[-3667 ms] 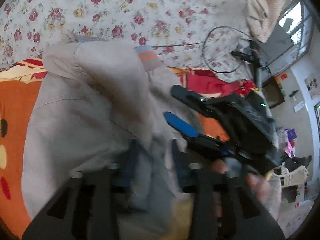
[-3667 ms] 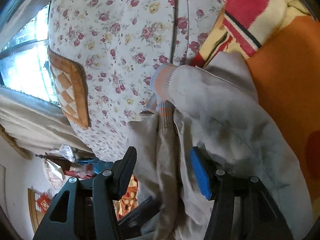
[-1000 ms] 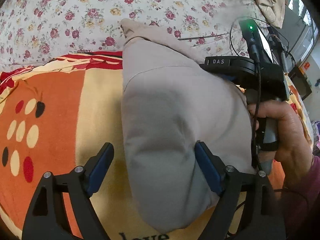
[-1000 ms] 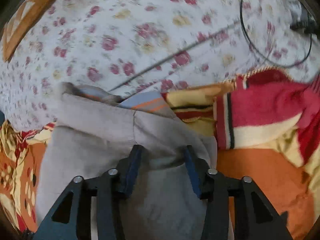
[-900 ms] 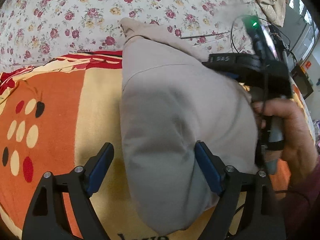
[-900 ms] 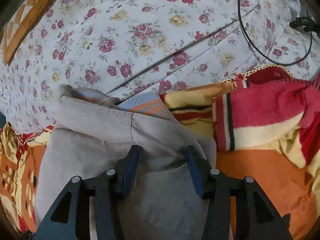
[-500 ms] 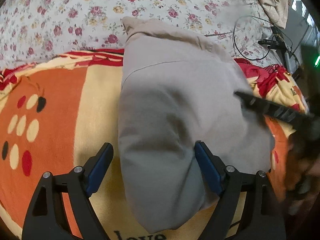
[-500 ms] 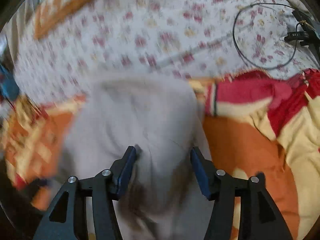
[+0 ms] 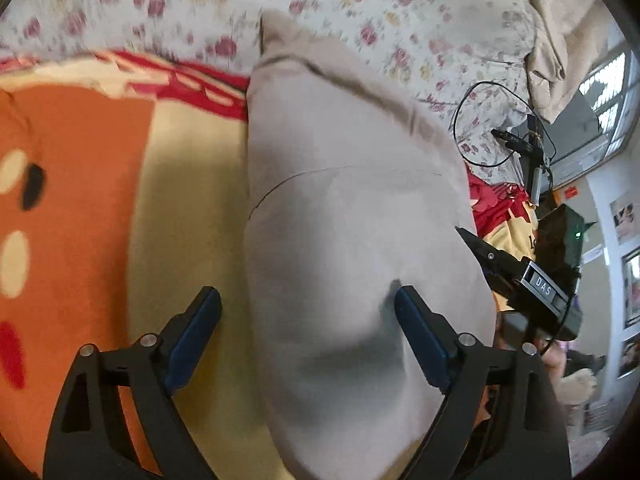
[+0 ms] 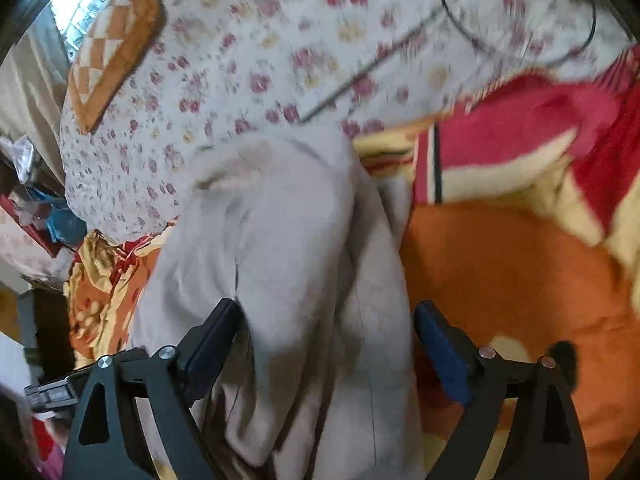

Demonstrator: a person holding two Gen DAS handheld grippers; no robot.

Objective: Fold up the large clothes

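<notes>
With both sets of jaws spread wide and gripping nothing, I count one grey garment (image 9: 352,248) on the bed (image 9: 80,208). Its lower end runs out of frame beneath my left gripper (image 9: 310,334) and right gripper (image 10: 328,340).

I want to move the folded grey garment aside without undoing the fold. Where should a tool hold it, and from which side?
Probably at the rounded folded edge of the grey garment nearest the left tool, coming in from that near end along the orange blanket. There the layers join in one thick roll. The far end narrows to a loose corner on the floral sheet, which would likely open if lifted.
</notes>
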